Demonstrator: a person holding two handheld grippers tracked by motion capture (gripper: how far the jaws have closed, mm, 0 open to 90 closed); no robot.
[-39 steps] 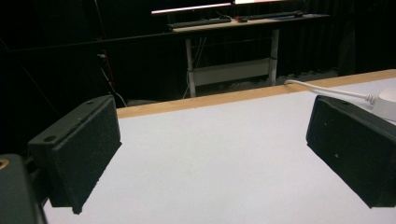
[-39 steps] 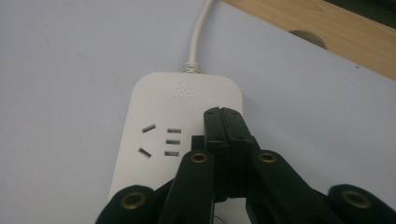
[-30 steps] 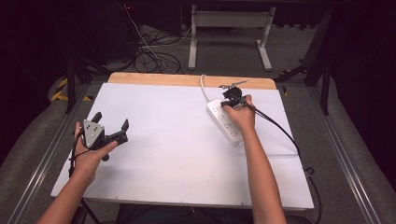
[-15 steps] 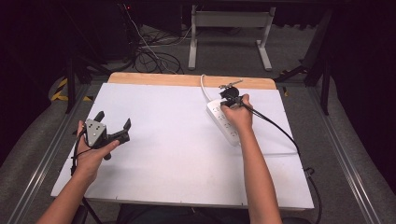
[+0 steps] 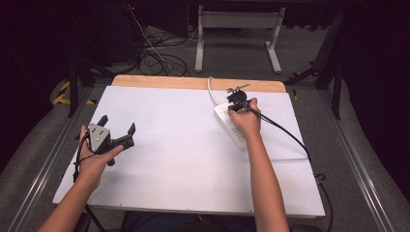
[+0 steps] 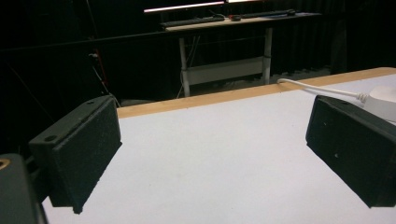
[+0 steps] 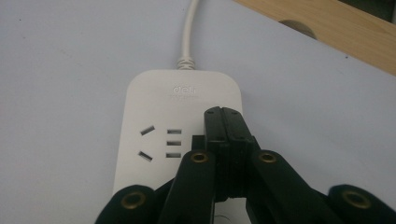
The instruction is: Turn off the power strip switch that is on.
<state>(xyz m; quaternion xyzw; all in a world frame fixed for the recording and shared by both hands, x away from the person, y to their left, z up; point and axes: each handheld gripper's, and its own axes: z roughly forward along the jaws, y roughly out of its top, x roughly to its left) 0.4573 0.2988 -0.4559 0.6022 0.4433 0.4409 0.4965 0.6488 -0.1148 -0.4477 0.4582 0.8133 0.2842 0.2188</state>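
Observation:
A white power strip (image 5: 223,117) lies at the table's far right, its white cord (image 5: 211,89) running off the far edge. My right gripper (image 5: 236,102) hangs over the strip's far end. In the right gripper view its jaws are pressed together, tips (image 7: 224,114) just above the power strip (image 7: 159,107) beside a socket, with nothing between them. My left gripper (image 5: 117,124) is held open above the left side of the table. In the left gripper view its jaws (image 6: 212,149) stand wide apart, with the power strip (image 6: 385,98) far off at the right.
The white table top (image 5: 183,145) has a wooden strip (image 5: 159,82) along its far edge. The right gripper's black cable (image 5: 285,133) trails across the table to the right. Cables and a desk frame (image 5: 237,21) sit on the floor beyond.
The right hand has shifted slightly left over the power strip. The left gripper has barely moved and stays open.

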